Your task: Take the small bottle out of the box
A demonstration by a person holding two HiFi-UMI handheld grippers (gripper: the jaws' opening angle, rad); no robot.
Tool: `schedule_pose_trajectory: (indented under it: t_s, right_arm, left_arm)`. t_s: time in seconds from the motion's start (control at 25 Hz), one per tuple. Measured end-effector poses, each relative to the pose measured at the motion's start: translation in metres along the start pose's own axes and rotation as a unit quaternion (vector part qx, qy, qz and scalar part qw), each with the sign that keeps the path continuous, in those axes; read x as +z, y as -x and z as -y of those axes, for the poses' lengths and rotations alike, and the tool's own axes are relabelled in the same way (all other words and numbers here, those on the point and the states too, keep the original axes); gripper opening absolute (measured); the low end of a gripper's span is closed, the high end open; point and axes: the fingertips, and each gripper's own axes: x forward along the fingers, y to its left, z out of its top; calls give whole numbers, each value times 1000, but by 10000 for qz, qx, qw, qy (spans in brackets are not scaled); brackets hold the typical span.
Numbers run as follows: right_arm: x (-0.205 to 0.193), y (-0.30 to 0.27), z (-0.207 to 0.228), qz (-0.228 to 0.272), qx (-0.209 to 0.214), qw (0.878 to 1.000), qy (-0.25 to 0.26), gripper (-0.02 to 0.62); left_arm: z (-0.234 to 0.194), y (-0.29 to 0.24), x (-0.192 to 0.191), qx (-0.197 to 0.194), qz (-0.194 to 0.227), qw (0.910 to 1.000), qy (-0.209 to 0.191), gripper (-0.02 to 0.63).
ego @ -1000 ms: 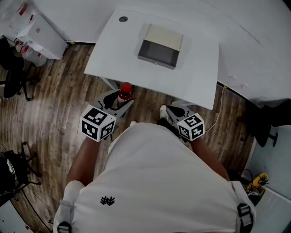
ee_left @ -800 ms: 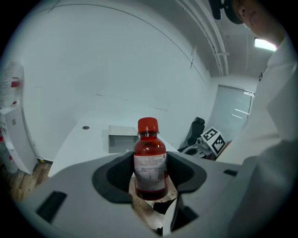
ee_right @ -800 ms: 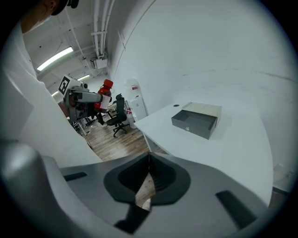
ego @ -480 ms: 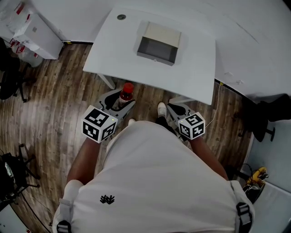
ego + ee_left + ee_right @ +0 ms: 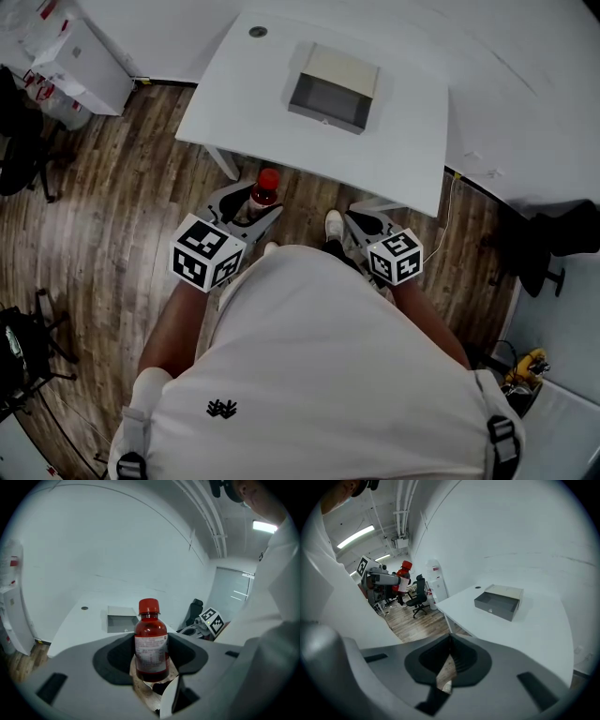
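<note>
Left gripper view is showing the left gripper (image 5: 151, 660) pinching the small bottle (image 5: 151, 641) upright, well away from the box (image 5: 120, 621) sitting on the table (image 5: 75, 627). The right gripper (image 5: 449, 658) is hanging empty, jaws pressed together. Removal is looking done; setting the bottle down is perhaps all that is remaining.

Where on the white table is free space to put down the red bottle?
The white table is bare left of the grey box, right of it, and along the near edge in front of it. Nothing is crowded.
</note>
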Motion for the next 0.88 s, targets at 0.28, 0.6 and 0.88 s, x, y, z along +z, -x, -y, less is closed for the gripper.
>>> schedule_pose_trajectory:
  t_s: [0.28,0.6,0.88]
  right_arm:
    - [4,0,0,29,5,10000,59,8]
    - [3,1,0,45,-5,9999,91,6]
    - [1,1,-3,56,-14,9999,147,6]
  left_arm:
    - [2,3,-1,4,48,10000,39,224]
    - [7,4,-2,-27,53,10000,28,224]
    - [10,6,-4,-69,66,9999,33,224]
